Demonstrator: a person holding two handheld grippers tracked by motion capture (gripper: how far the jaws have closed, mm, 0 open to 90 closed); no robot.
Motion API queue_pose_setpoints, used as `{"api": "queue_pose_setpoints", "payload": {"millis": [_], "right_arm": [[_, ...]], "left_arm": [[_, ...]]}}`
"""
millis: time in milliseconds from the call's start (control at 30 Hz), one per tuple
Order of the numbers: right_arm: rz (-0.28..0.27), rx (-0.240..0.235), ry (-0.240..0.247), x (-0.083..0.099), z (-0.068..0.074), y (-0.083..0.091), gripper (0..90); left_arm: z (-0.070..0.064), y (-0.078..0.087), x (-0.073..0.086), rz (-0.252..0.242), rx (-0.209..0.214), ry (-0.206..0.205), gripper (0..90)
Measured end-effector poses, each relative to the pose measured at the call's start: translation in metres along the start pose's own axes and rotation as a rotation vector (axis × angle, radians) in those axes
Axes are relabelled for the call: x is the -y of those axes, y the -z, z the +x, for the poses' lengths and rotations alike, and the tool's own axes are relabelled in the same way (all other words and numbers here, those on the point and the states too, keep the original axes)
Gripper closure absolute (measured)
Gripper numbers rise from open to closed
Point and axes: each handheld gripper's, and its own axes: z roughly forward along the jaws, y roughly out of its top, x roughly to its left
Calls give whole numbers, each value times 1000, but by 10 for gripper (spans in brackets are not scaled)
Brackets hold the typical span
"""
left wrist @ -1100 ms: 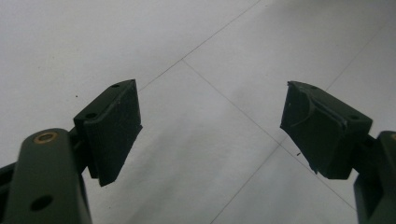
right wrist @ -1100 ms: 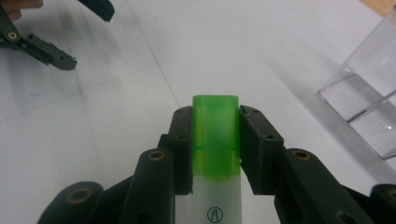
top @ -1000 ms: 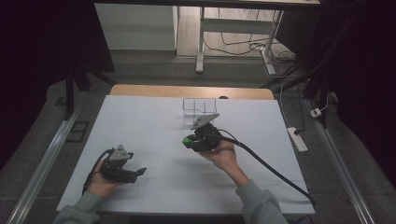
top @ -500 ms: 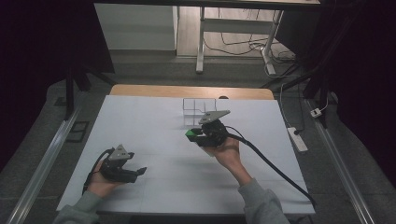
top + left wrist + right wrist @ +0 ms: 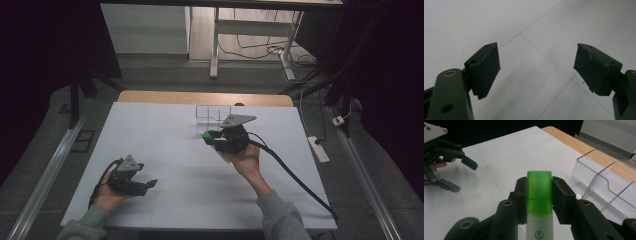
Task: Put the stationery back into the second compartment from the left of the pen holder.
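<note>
With my right gripper (image 5: 539,195) clamped on the green-capped marker (image 5: 539,192) just beside the clear divided organizer (image 5: 599,182), I'd ease it level over 1 compartment before releasing, keeping my left gripper (image 5: 536,70), jaws wide apart, well away from the organizer.

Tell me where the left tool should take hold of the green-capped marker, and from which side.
Grip the white barrel, probably. The right tool is clamped on both flat sides of the green cap, so the barrel is the free part. Bring the open left tool in from the right tool's open side, jaws across the barrel.
</note>
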Motion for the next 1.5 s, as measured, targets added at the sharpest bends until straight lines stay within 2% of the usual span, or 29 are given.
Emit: {"api": "queue_pose_setpoints", "payload": {"millis": [267,533,700,1033,1500], "right_arm": [[-60,13,-37,-6,-8,4,657],[-99,32,-87,-14,-23,9,657],[-101,56,-87,-19,-30,9,657],[-101,74,-103,-26,-38,1,657],[-111,115,-100,-40,-50,-5,657]], "left_arm": [[0,2,-1,-15,8,8,203],[0,1,-2,-13,9,6,202],[1,1,-2,-13,8,8,202],[3,0,-2,-8,14,4,201],[3,-2,-2,-2,21,-1,201]]}}
